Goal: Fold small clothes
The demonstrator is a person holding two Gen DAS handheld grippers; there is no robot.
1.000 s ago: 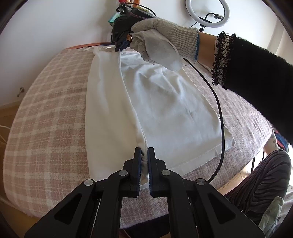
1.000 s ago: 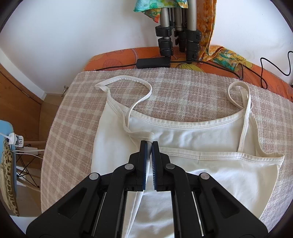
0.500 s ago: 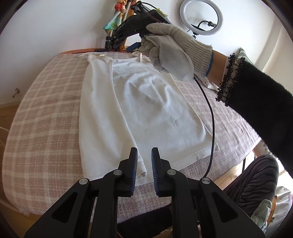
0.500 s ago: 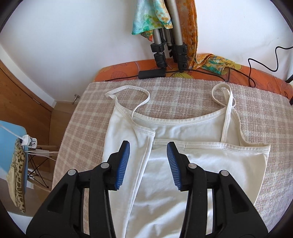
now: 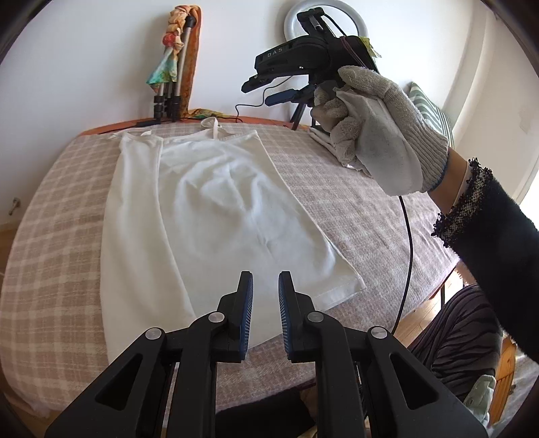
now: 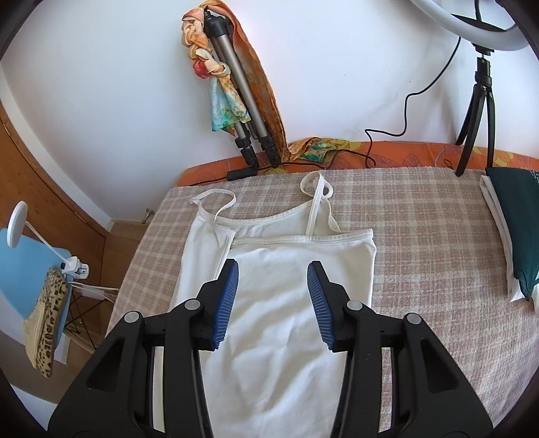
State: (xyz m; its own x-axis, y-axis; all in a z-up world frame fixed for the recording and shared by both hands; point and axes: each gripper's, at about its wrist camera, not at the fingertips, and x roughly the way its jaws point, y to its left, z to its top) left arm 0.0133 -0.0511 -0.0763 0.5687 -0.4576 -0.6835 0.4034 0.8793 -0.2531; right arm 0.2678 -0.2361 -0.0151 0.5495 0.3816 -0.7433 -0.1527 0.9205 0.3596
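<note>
Camisole [image 6: 276, 303] flat on checked bed cover [image 6: 421, 242], left edge folded in. L gripper [image 5: 265, 313] slightly open, R gripper [image 6: 273, 303] half open & widening; both empty, lifted clear, prob. for right-side fold.

camisole [image 6: 279, 303] flat on blanket [image 6: 421, 236]; tripod [image 6: 235, 101] behind; folded pile [image 6: 512, 236] right

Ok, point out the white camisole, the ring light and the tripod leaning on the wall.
white camisole [image 6: 289, 323]: right wrist view, middle of its front panel.
ring light [image 6: 471, 20]: right wrist view, lower rim.
tripod [image 6: 235, 84]: right wrist view, silver leg.
</note>
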